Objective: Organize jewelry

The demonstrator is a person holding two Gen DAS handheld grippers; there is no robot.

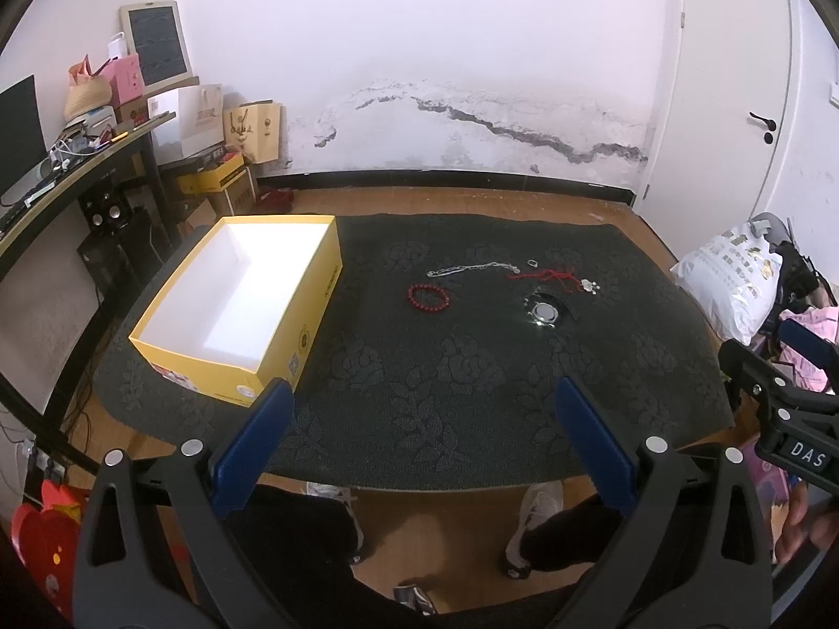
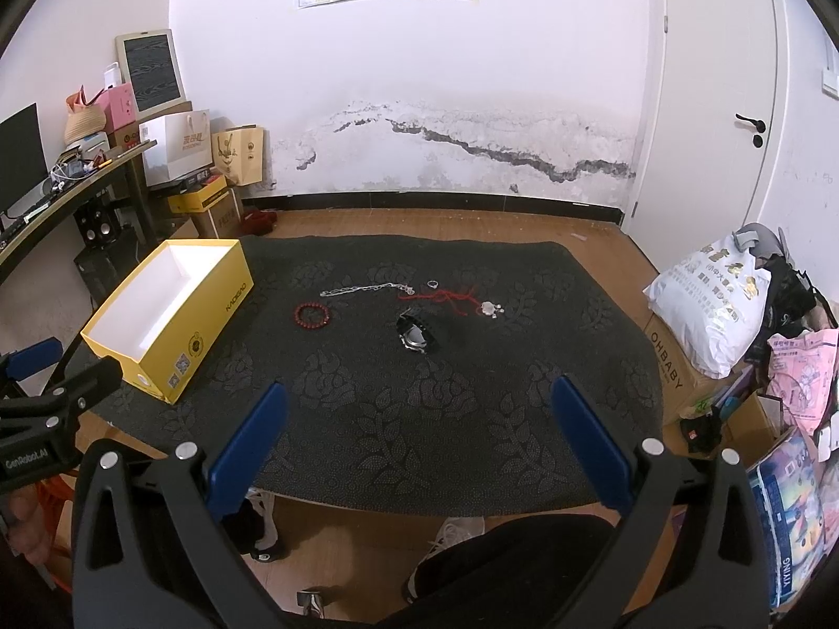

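Note:
An open yellow box (image 1: 314, 309) (image 2: 210, 325) with a white inside stands at the left of a dark patterned table mat (image 1: 419, 367) (image 2: 419, 398). Farther back lie a red bead bracelet (image 1: 429, 296) (image 2: 313, 314), a silver chain (image 1: 466, 268) (image 2: 362, 289), a small ring (image 1: 532, 262) (image 2: 432, 283), a red cord with a silver pendant (image 1: 556, 278) (image 2: 461, 300) and a black watch (image 1: 545, 310) (image 2: 415, 334). My left gripper (image 1: 419, 398) and right gripper (image 2: 419, 398) both hover open over the mat's near part, holding nothing.
A desk (image 1: 78, 167) with a monitor and clutter runs along the left. Boxes and paper bags (image 1: 210, 126) stack in the back left corner. Bags and packages (image 2: 723, 304) pile at the right by a door. The person's legs and shoes (image 1: 535, 519) show below the table edge.

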